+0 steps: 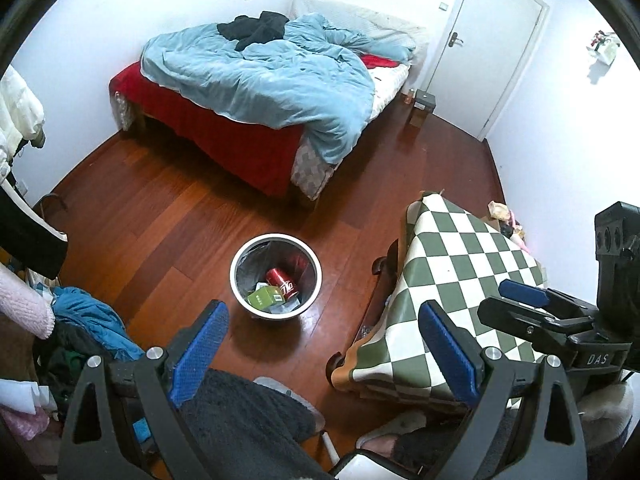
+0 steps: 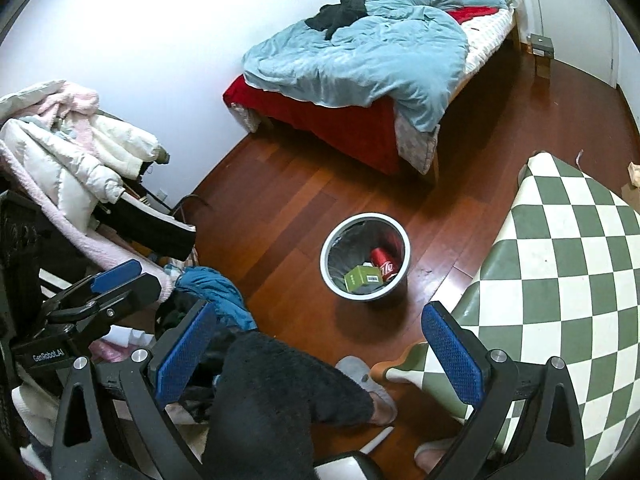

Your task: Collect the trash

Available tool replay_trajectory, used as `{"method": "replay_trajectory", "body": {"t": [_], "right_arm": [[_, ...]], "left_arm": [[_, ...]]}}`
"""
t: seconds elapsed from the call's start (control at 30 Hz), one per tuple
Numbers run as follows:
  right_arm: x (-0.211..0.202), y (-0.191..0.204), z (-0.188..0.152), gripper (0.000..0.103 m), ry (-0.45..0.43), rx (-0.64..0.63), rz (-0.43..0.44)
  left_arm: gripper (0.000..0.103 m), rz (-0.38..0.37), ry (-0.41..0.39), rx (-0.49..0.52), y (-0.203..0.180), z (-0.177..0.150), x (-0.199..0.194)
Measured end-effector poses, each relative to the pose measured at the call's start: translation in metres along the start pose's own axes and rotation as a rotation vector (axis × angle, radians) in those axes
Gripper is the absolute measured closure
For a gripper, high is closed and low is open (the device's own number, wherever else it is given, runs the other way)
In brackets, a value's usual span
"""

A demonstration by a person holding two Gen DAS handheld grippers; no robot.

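Both grippers hanging high over bedroom floor, both empty. Left gripper point(image 1: 324, 344) jaws spread wide, nothing between the blue pads point(image 1: 200, 350). Right gripper point(image 2: 316, 350) jaws also spread wide, holding nothing; it is also showing at 3 o'clock in the left wrist view.

Metal trash bin point(image 1: 276, 276) standing upright on the wood floor point(image 1: 168, 216), near centre of both views, slightly toward 6 o'clock. Inside it a red cola can point(image 1: 282, 282) is lying on its side, touching a green carton point(image 1: 266, 295) at its 7 o'clock.

Checkered tablecloth point(image 1: 460, 280) sitting at 4 o'clock of the bin, apart from it. Bed point(image 1: 256, 92) with blue duvet point(image 1: 280, 76) at 12 o'clock. Clothes pile point(image 2: 80, 168) at 9 o'clock in right wrist view. Person's dark fuzzy trouser leg point(image 2: 272, 396) and grey slipper point(image 2: 368, 384) showing at 6 o'clock
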State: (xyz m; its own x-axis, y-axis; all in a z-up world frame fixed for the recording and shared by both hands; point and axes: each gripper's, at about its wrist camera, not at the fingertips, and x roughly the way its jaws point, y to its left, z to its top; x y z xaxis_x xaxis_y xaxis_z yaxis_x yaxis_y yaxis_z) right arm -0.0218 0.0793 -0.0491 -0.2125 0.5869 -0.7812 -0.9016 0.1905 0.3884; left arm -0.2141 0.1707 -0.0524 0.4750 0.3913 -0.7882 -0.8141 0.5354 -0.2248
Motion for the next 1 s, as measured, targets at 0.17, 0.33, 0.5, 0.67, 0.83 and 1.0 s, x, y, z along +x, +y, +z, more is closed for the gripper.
{"method": "replay_trajectory", "body": {"t": [0.17, 0.33, 0.5, 0.67, 0.83, 1.0], "right_arm": [[-0.008, 0.003, -0.001, 0.0, -0.001, 0.003, 0.018], [-0.007, 0.003, 0.001, 0.0, 0.01, 0.006, 0.028], [-0.005, 0.004, 0.004, 0.0, 0.019, 0.004, 0.028], [-0.006, 0.008, 0.007, 0.0, 0.027, -0.006, 0.03], [-0.007, 0.012, 0.012, 0.0, 0.03, -0.006, 0.026], [-0.008, 0.012, 0.015, 0.0, 0.041, 0.002, 0.028]], "left_arm": [[0.006, -0.003, -0.012, -0.004, -0.001, -0.002, -0.006], [0.005, -0.007, -0.019, -0.01, 0.0, -0.003, -0.01], [0.0, -0.01, -0.015, -0.012, -0.002, -0.003, -0.012], [0.0, -0.021, 0.002, -0.019, -0.005, 0.0, -0.014], [0.0, -0.035, 0.019, -0.033, -0.005, 0.002, -0.016], [0.0, -0.049, 0.037, -0.054, -0.001, 0.004, -0.014]]}}
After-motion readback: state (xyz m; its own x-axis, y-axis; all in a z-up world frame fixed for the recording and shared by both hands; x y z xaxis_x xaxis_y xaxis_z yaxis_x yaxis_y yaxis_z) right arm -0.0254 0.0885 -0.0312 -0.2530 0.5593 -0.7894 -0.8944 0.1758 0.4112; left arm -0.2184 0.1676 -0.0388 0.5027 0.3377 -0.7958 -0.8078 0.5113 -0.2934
